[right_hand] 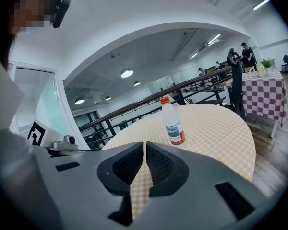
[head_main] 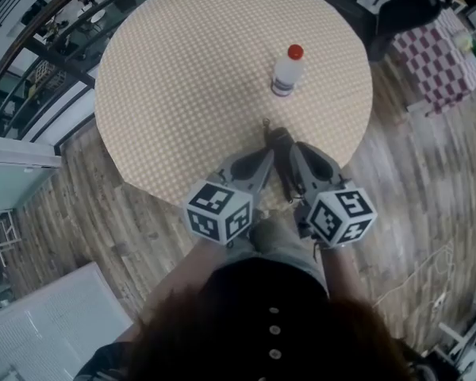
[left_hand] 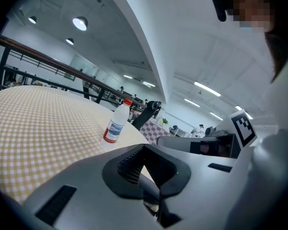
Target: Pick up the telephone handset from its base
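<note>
Item sought: telephone handset and base. None of the three views shows either, so neither look nor place can be entered.

Round table (head_main: 182, 94), one. It is covered in a cloth of small tan and white checks and stands on a wood-plank floor (head_main: 412, 189).

Bottle (head_main: 286, 71), one. It is clear plastic with a red cap and a white label with a red band at the foot. It stands upright on the tan cloth, toward the table's far right part, well apart from both grippers.

Left gripper (head_main: 274, 139), one. It is grey with black ribbed pads, and its jaws are pressed together with nothing between them. It is held over the near edge of the table.

Right gripper (head_main: 290, 142), one, of the same make. Its jaws are closed to a thin slit through which only the checked cloth shows, and it holds nothing. In the head view its tips lie just beside the left gripper's tips, and the two bodies form a narrow V.

Marker cubes, two, one on each gripper: left (head_main: 218, 211), right (head_main: 341, 215).

Second table (head_main: 436, 54), one. It has a dark red and white checked cloth and stands beyond the round table at the upper right.

Railing (right_hand: 134, 104), one. It is dark and runs behind the round table.

Person's dark garment (head_main: 274, 316), one, with three pale buttons showing in a row.
</note>
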Tool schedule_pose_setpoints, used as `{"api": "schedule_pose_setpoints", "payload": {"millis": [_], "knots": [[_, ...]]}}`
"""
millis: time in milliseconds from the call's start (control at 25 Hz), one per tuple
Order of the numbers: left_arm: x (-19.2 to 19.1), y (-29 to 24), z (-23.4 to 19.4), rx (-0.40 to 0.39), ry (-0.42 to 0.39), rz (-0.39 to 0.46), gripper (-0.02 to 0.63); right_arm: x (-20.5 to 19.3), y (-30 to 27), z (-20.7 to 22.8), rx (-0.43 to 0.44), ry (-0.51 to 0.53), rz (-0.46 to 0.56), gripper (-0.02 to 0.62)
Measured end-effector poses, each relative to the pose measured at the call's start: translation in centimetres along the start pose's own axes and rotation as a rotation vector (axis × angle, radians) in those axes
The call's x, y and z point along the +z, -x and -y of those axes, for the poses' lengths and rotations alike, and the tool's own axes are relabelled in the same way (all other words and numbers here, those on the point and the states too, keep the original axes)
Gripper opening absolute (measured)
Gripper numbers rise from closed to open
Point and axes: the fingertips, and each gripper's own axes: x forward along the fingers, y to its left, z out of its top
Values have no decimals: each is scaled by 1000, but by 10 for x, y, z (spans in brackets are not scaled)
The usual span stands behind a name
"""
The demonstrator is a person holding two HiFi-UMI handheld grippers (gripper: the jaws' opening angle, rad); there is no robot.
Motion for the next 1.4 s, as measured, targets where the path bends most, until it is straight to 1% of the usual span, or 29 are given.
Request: {"api": "schedule_pose_setpoints", "payload": {"millis": [240,480,640,800,1000,1200,1400], "knots": [[-18,-15,-2,-3,35,-38,6,-15,-10,16,-16,-4,-52,11],[-35,-27,-6,-13,10,-92,6,-28,-21,26,-11,-2,-102,12],[-46,-31,-12,0,32,-106,6,-36,-23,33,-31,14,-121,21],[-56,-34,-15,6,51,-117,6,-51,-23,38,-42,30,-164,61],[-68,-36,-20,10,62,-136,6,-67,-29,45,-63,58,-211,140],[-80,-37,-30,24,92,-149,6,-81,-36,53,-95,130,-277,192],[-88,-38,-34,31,110,-156,6,-94,-39,56,-97,183,-331,230]]}}
